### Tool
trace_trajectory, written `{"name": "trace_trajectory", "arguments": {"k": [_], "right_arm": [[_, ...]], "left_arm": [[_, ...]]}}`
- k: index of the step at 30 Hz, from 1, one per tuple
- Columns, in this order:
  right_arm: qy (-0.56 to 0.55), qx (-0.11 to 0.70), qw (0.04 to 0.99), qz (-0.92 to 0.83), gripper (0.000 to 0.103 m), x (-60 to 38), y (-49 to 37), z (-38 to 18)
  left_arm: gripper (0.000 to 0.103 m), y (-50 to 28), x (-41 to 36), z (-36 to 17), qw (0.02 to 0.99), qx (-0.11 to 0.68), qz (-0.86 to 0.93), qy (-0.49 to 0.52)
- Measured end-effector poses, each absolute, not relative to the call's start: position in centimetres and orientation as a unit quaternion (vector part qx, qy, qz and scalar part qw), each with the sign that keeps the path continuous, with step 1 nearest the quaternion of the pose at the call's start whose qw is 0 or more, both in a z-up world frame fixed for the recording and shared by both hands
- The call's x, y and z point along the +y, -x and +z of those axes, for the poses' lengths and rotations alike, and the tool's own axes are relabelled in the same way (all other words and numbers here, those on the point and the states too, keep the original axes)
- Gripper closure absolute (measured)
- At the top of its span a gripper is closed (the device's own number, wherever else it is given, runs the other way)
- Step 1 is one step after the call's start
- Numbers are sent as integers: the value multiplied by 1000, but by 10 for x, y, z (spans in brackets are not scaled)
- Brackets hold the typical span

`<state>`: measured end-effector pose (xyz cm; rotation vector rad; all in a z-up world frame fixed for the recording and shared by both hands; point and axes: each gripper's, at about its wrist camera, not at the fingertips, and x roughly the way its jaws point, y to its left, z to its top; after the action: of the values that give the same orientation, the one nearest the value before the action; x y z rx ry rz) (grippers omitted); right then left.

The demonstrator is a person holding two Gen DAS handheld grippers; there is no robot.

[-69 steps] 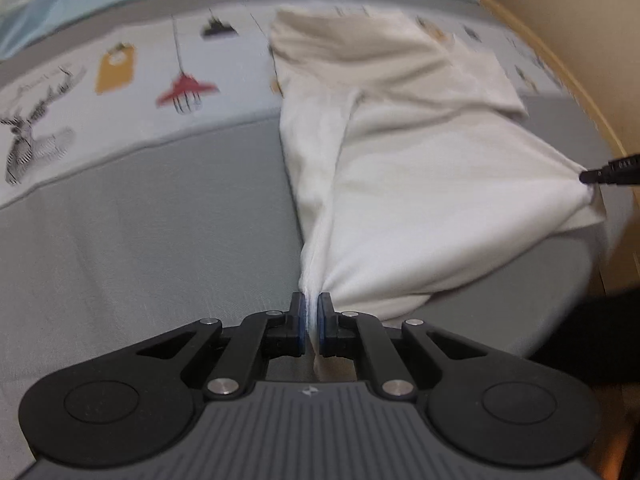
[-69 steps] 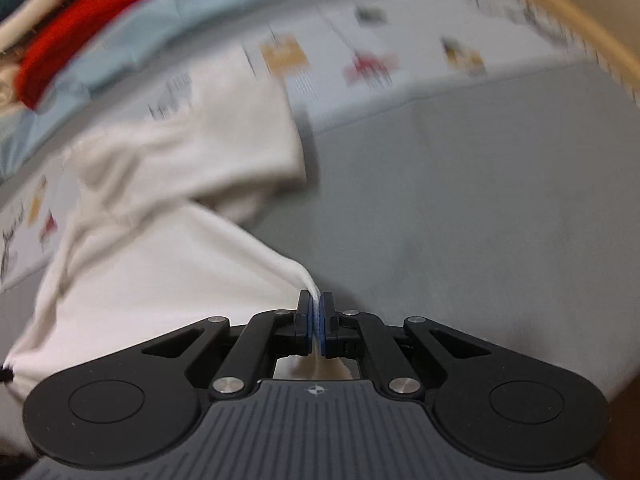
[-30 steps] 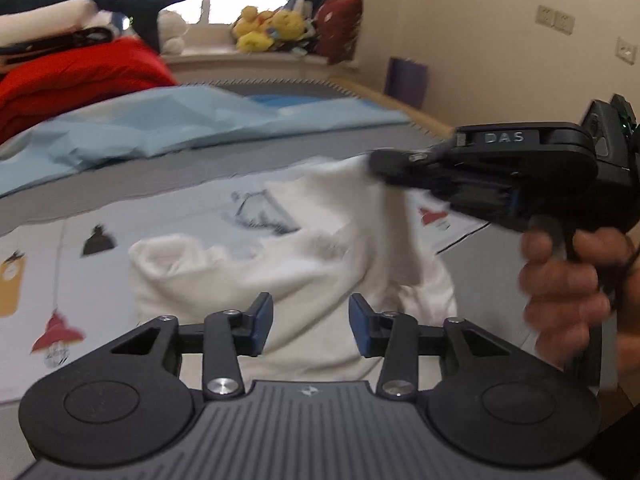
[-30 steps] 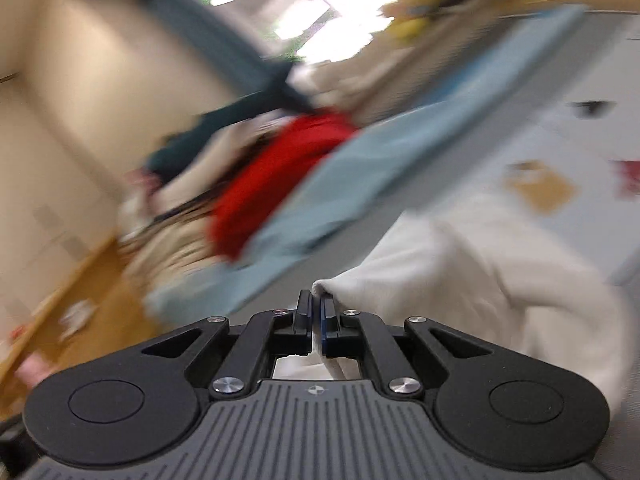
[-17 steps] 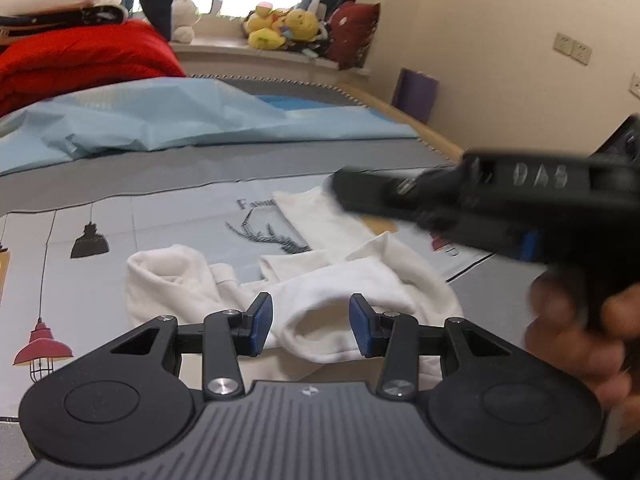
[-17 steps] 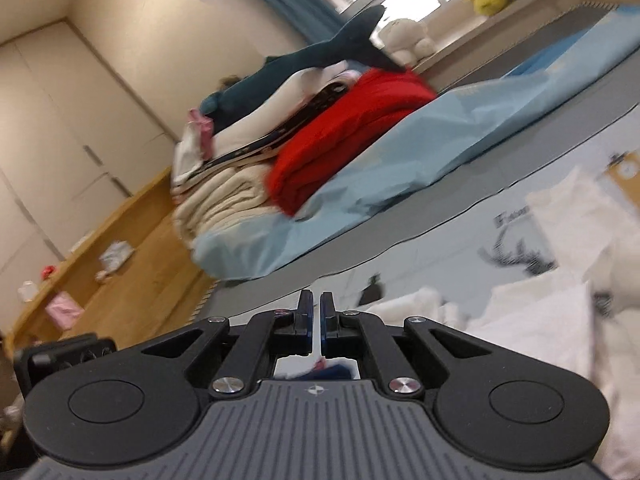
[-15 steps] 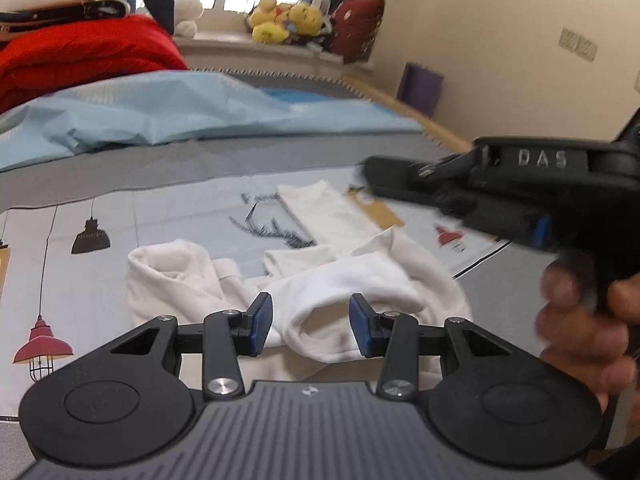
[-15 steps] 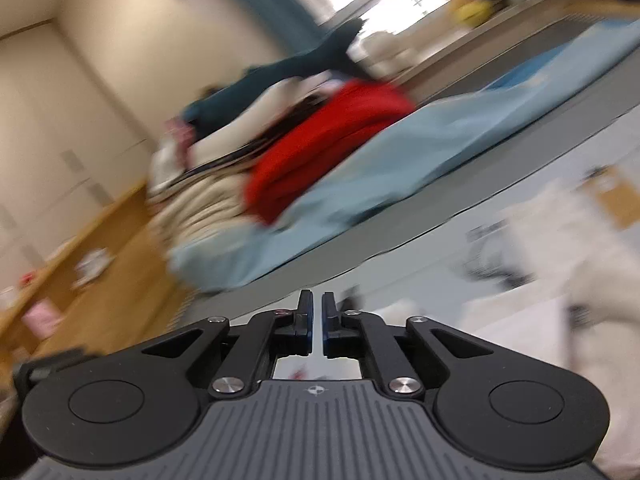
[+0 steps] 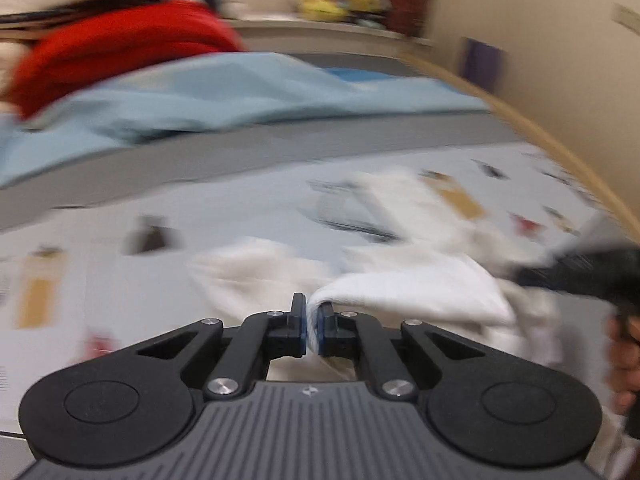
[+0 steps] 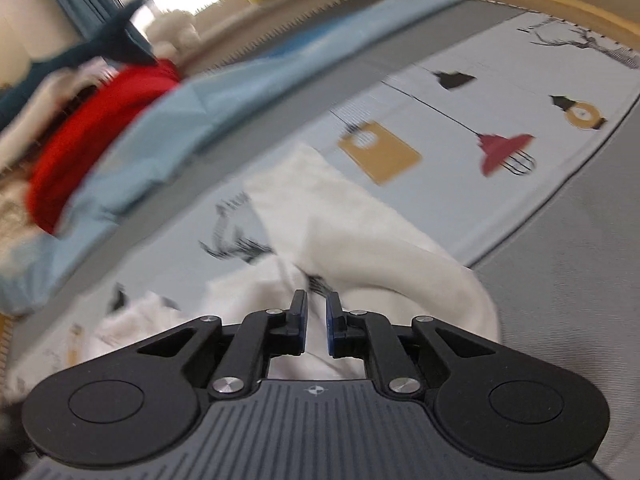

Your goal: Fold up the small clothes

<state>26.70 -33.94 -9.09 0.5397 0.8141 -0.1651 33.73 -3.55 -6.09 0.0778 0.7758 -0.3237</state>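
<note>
While the left wrist view is smeared by motion, it shows plainly enough that the left gripper point(image 9: 311, 326) has its jaws pinched together on a rolled edge of the white garment point(image 9: 404, 284), which lies bunched on the printed bed sheet point(image 9: 120, 280) just ahead of the fingers. A black tool at the right edge of this view, with a hand point(image 9: 622, 364) behind it, is presumably the right gripper reaching over the far side of the cloth. Behind lie a light blue blanket point(image 9: 240, 92) and a red quilt point(image 9: 120, 44), both blurred. The step in hand looks like re-gripping: one edge is taken, the other is not yet.

Where the right wrist view looks along its own fingers, the right gripper point(image 10: 316, 326) has its jaws parted by a narrow gap, with white garment point(image 10: 360, 232) showing between and beyond them; nothing is clamped. The cloth spreads in a loose heap from under the tool toward the lamp and deer prints on the bed sheet point(image 10: 500, 92), with one flatter flap reaching toward the blue blanket point(image 10: 200, 112). The fold is at an early stage, judging by the crumpled lie. The next move calls for the right jaws to close on a definite edge or corner, not a thick bunch, so both grippers can lift and spread the garment flat before folding.
</note>
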Motion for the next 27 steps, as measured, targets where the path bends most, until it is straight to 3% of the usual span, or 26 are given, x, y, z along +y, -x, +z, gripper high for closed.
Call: {"name": "trace_trajectory", "arguments": {"k": [5, 10, 13, 15, 20, 21, 23, 27], "right_arm": [[-238, 414, 873, -100, 88, -336, -270, -98], [-204, 426, 875, -108, 86, -328, -275, -103], [-194, 427, 875, -121, 85, -328, -275, -103], [-188, 426, 875, -130, 78, -331, -276, -103], [-183, 422, 874, -157, 68, -347, -278, -106], [-181, 422, 873, -164, 67, -351, -279, -108], [-184, 423, 869, -178, 67, -361, -282, -113], [-207, 433, 860, -172, 66, -378, -289, -126]], "left_arm": [[98, -360, 113, -41, 926, 366, 77, -50], [98, -355, 256, -48, 875, 369, 310, -42], [95, -347, 302, -47, 849, 367, 380, -28], [91, -343, 322, -45, 833, 366, 415, -7], [64, -343, 320, -38, 836, 391, 375, 83], [62, -344, 307, -34, 846, 386, 358, 82], [49, -346, 272, -27, 867, 378, 319, 64], [43, -356, 196, -38, 907, 391, 135, 79]]}}
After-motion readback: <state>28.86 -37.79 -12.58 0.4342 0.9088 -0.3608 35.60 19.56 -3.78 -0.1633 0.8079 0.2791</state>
